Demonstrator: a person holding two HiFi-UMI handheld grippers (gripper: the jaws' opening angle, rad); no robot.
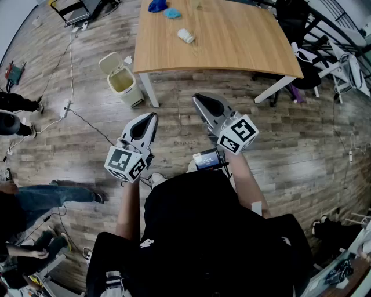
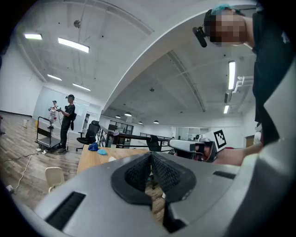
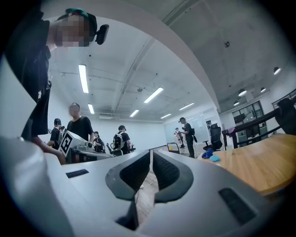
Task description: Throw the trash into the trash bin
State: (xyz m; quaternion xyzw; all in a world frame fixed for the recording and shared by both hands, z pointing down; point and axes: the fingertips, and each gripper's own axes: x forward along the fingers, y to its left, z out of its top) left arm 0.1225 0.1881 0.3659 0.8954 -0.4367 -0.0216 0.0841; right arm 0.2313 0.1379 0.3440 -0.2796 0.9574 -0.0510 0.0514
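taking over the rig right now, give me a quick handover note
Left tool: shut, empty, held level above the floor.
Right tool: shut, empty, level beside it.
Trash: a white crumpled piece and two blue pieces lie on the table.
Trash bin: lid open, on the floor by the table's left leg.
Done: no piece picked up.
Left: grasp each piece and drop it in the bin.
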